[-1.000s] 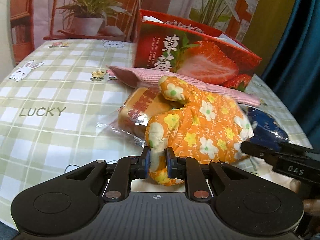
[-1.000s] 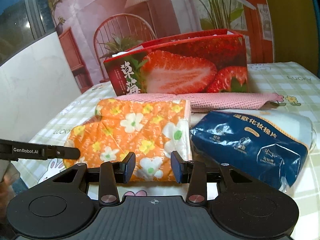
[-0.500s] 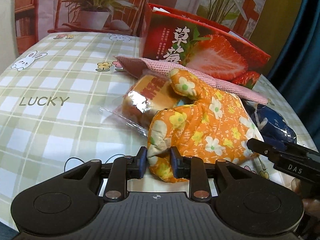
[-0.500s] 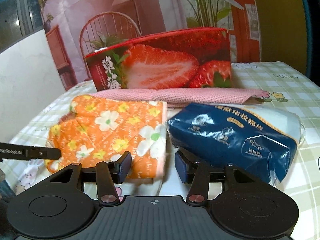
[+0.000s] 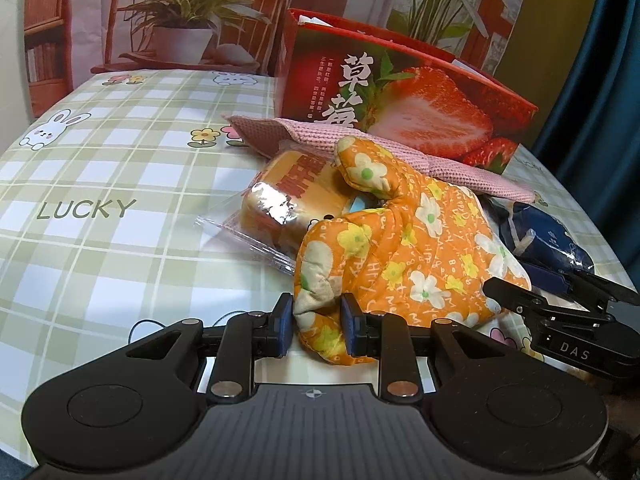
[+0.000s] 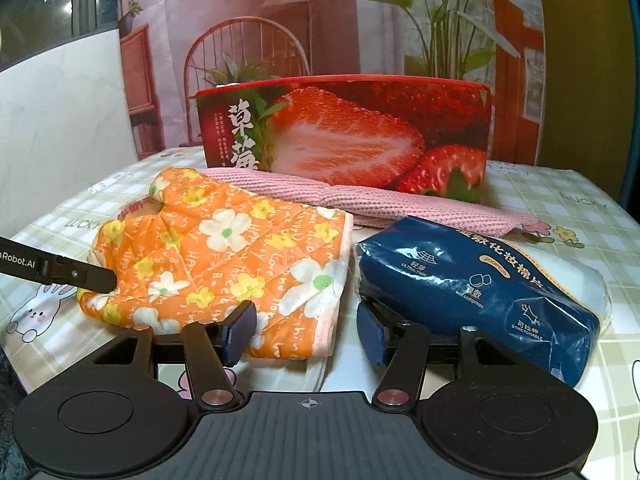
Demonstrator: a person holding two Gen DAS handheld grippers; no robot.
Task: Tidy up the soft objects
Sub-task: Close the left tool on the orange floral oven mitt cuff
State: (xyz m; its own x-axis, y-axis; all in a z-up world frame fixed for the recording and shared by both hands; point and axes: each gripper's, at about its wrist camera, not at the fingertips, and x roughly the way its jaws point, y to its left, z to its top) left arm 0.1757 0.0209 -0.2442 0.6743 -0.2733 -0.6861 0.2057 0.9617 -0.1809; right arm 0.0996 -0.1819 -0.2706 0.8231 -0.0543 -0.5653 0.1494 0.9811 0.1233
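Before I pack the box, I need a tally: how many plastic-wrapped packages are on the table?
2. The orange snack package lies partly under the oven mitt, in front of the pink cloth. The blue cotton-pad package lies beside the mitt's cuff. Others may be hidden under the mitt.

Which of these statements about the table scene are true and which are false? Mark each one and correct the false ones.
1. The orange floral oven mitt lies partly on a wrapped bread packet. True.
2. The strawberry box lies flat on its side. False: it stands upright behind the other things.
3. The right gripper has its jaws clamped on the blue packet. False: the jaws stand apart, with the mitt's cuff between them.
4. A pink knitted cloth lies in front of the strawberry box. True.
5. The left gripper has an edge of the mitt between its jaws. True.
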